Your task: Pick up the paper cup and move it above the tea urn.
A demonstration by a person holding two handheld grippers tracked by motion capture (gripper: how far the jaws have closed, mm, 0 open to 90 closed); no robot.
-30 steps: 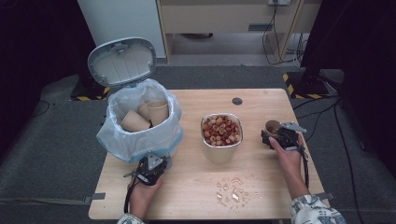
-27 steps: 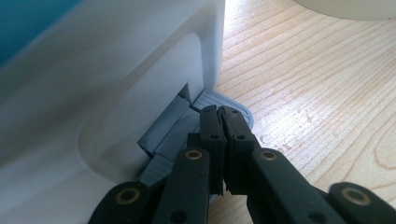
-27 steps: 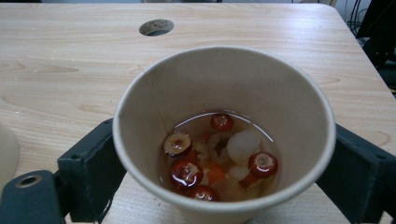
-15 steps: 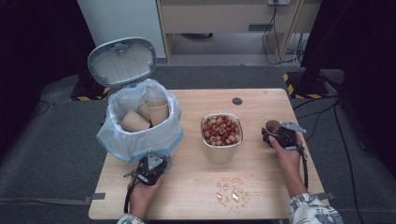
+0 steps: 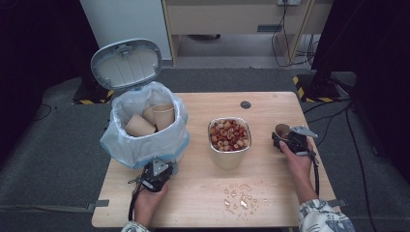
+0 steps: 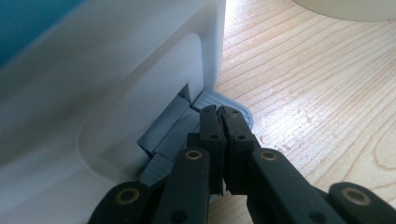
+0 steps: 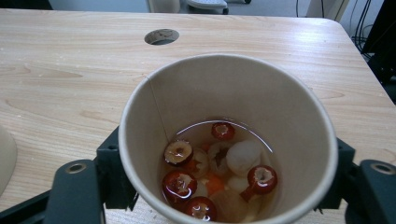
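Paper cup (image 7: 228, 140) | upright between right claw (image 7: 228, 186) jaws | closing, seemingly clamped on it

The high view looks down on the whole wooden table (image 5: 270, 193). Both gripper views sit close, sharing that tabletop: one by the bin's pedal (image 6: 224, 105), one over a paper cup (image 7: 299, 112).

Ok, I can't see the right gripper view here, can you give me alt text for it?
A brown paper cup stands upright between the right tool's black jaws, which have just been closing on its sides. It holds clear liquid with red sliced fruit and pale pieces. Behind it lies the light wooden table with a round hole.
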